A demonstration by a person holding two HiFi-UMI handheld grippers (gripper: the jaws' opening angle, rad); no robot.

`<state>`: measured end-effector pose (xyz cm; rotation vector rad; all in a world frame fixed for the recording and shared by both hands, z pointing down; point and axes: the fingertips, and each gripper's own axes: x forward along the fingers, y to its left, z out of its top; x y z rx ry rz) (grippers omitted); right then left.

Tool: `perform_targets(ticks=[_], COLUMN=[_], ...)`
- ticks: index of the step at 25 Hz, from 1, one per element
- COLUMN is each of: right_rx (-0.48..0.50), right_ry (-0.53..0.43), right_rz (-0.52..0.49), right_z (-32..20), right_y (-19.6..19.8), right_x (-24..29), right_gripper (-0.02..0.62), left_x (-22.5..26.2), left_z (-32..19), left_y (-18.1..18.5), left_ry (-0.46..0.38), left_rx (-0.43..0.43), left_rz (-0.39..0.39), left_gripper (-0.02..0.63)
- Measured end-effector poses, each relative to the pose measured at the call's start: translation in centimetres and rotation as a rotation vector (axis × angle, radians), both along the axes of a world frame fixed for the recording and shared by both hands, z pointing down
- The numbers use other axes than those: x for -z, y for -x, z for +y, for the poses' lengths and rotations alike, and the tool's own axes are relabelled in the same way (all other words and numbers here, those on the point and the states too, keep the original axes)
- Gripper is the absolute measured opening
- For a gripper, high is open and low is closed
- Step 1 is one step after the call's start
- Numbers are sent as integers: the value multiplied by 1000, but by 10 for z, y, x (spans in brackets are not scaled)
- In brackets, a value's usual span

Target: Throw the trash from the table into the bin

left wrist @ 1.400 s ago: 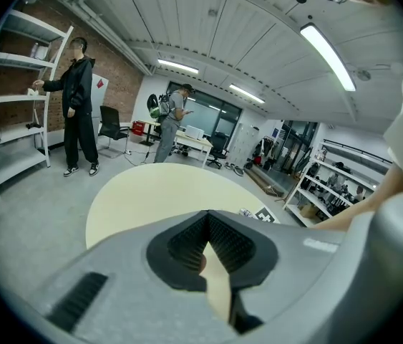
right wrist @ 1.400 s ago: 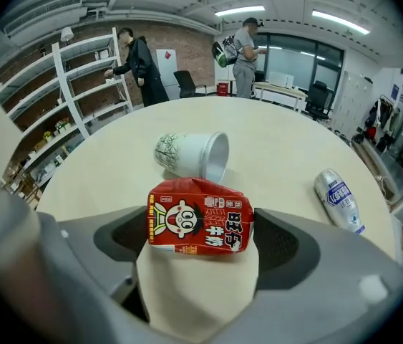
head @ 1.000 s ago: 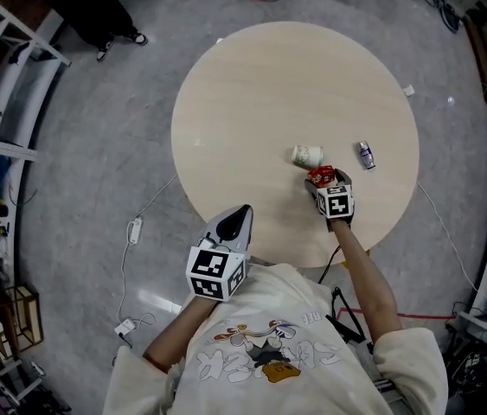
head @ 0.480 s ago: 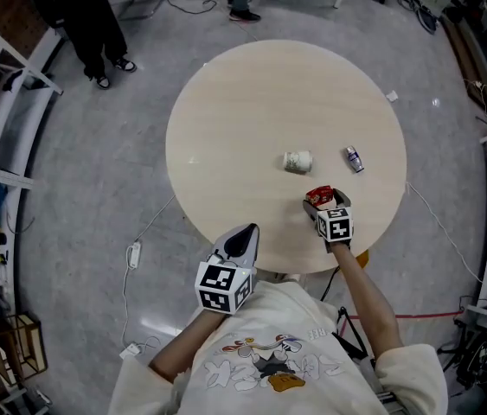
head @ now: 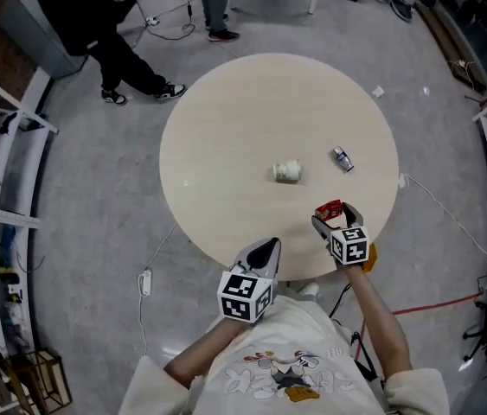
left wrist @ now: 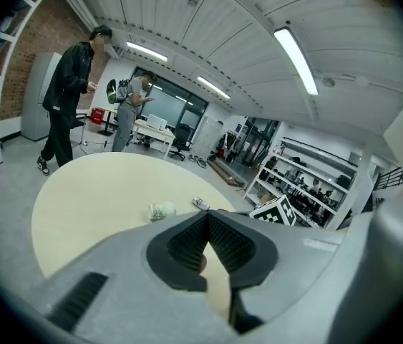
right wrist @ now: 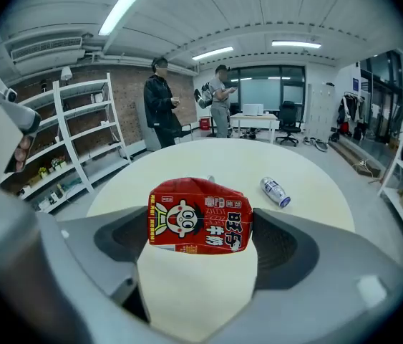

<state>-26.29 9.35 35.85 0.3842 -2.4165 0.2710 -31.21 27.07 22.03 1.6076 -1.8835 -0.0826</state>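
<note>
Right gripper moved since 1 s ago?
Yes. The right gripper, shut on the red carton, pulled back from the paper cup toward the near edge of the table.

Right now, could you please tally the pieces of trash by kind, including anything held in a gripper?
Red carton, held in the right gripper: 1
Crumpled white cup, lying on the table: 1
Small silver-blue can, lying on the table: 1
Total: 3

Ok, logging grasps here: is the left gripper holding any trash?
No, the left gripper shows its jaws closed together with nothing between them.
</note>
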Motion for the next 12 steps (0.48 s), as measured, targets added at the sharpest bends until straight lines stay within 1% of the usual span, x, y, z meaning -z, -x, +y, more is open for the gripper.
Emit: perform_targets(ticks=[3,8,12], right_rx=[-42,-108,-168], right_ry=[11,22,31], right_rz=[-27,-70,-83], right_z=[-1,-12,-21], right_y=[-23,-56,-95], right_x=[12,24,24], right_gripper=[453,453,453], left_x=[-3,0,-6], left_z=[-11,-36,-55], left_y=[-24,-55,-87], left_ry=[12,-4,9], left_rx=[-54,-141,-208], left_rz=[19,11,17], left_gripper=[3,3,3])
